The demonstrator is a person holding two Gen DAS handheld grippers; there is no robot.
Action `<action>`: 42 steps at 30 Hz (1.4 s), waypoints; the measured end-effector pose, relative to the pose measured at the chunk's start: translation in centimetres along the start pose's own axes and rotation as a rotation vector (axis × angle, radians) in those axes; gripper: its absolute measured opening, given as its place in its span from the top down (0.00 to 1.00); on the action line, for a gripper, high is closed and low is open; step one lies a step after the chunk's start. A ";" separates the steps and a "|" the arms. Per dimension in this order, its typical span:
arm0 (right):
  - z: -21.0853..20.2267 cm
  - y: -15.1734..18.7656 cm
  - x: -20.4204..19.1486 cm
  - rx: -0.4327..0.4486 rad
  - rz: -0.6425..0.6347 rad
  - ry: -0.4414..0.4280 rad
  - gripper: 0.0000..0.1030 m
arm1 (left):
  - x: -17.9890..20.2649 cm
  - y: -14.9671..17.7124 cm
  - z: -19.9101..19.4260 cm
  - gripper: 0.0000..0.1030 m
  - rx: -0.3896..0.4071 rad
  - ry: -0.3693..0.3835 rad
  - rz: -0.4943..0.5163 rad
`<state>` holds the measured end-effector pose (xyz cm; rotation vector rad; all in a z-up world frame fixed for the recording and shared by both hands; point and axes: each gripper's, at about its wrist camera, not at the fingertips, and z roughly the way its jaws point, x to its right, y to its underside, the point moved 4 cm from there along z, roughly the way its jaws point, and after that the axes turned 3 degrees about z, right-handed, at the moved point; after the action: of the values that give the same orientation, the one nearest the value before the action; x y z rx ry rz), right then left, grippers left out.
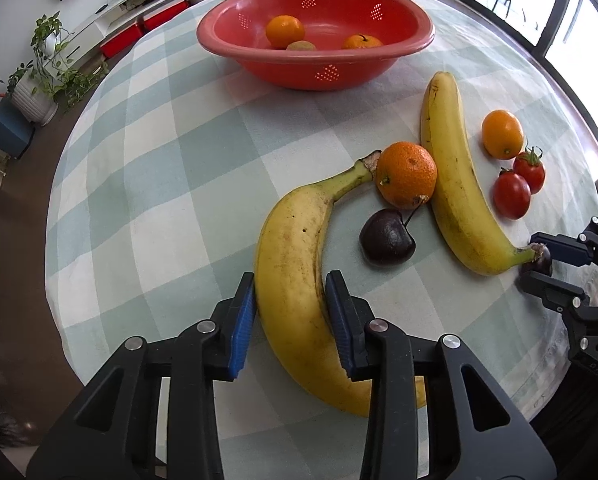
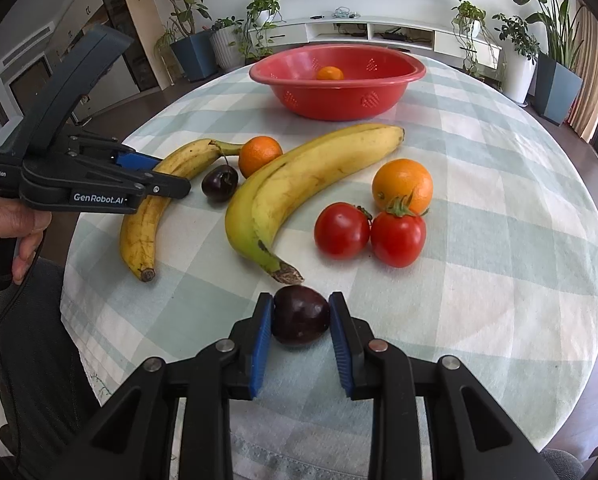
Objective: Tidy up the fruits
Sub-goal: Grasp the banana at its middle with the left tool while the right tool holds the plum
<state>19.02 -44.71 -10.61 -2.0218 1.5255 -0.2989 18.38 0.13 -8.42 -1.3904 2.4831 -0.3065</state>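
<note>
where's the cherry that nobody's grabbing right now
The loose cherry lies on the tablecloth between the two bananas, just in front of the mandarin, left of centre in the right wrist view.

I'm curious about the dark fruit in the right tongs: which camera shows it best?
The right wrist view: the dark fruit sits close and central between the right tongs. The left wrist view shows only a sliver at the picture's right edge.

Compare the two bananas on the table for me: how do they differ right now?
The spotted banana sits between the left gripper pads; the cleaner banana lies free. The spotted one looks smaller, browner and more freckled; the cleaner one is longer and smoother. Both lie flat on the checked cloth, each touching the mandarin.
</note>
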 end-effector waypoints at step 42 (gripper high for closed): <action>-0.6 0.5 -0.2 -0.005 0.026 -0.020 0.70 | -0.8 1.4 -3.1 0.71 0.178 0.073 -0.090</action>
<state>18.27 -44.80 -10.35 -2.0018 1.5409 -0.2642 16.63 1.62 -5.85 -1.4418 2.3865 -0.5924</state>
